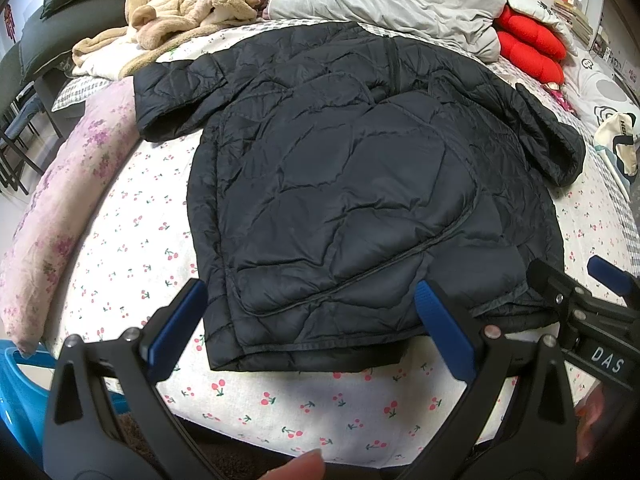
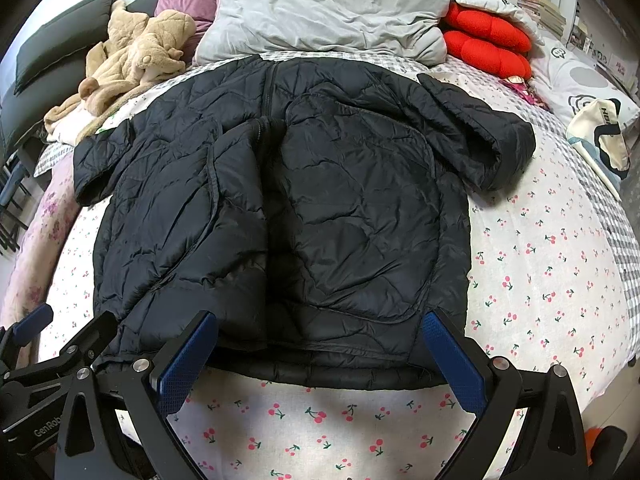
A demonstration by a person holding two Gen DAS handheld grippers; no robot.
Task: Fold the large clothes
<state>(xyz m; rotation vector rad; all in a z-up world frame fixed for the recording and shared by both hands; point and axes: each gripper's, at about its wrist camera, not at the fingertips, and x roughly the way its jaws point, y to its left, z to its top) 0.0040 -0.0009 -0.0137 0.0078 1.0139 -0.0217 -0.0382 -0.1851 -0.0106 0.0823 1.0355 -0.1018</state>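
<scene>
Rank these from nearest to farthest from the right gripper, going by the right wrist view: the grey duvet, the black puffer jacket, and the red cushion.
From the right gripper:
1. Black puffer jacket: its hem lies right between the open fingers, dead ahead.
2. Red cushion: far right, beyond the jacket's sleeve.
3. Grey duvet: heaped at the far end, straight ahead.
The cushion and duvet are nearly level; that order is uncertain.

Bed with cherry-print sheet. Far side: grey duvet, tan plush robe heaped left of it, red cushions to its right. Floral pink bolster along left edge. Tote bag near right edge.
</scene>
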